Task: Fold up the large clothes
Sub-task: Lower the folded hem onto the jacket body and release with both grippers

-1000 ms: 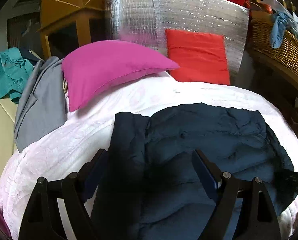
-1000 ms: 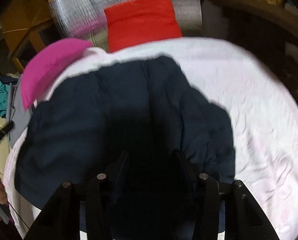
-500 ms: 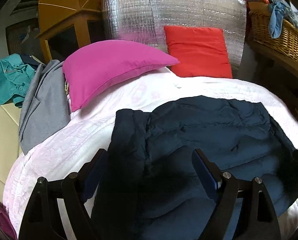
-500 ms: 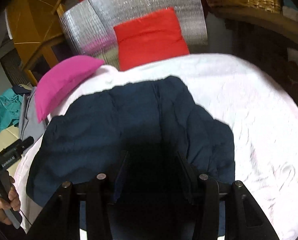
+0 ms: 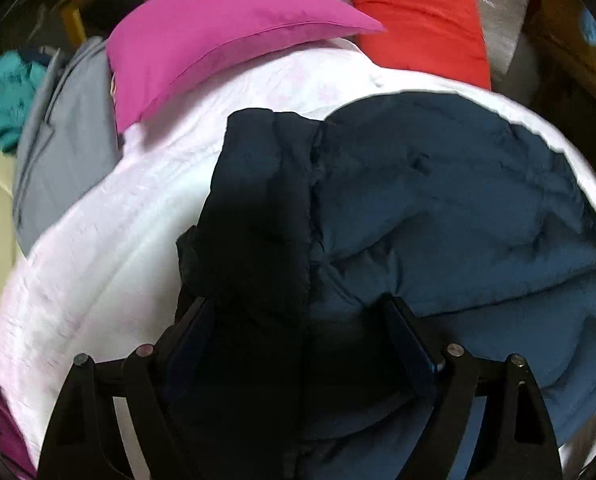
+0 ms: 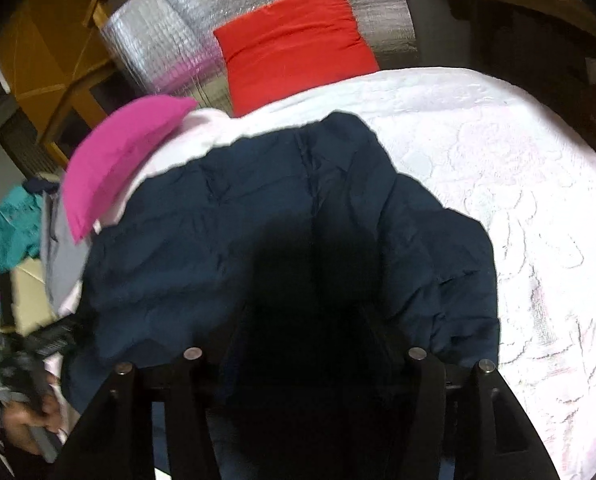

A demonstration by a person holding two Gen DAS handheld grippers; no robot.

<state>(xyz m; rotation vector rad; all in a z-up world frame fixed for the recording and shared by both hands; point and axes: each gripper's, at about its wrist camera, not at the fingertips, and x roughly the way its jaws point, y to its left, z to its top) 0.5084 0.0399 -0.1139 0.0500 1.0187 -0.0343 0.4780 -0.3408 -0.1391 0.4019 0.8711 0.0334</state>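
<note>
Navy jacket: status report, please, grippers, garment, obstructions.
Left gripper open above jacket. Right gripper jaws just opening, jacket between. Jacket spread on white quilt. Nothing lying on it.

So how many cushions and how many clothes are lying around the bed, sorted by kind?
Cushions: 2, the magenta pillow and the flat red cushion.
Clothes: 3, the dark navy puffer jacket, the grey garment, the crumpled teal garment.
Total: 5

A white quilted bed (image 6: 498, 168) carries a navy padded jacket (image 5: 438, 200), a magenta pillow (image 5: 217, 40), seemingly grey clothing (image 5: 65, 152).
</note>
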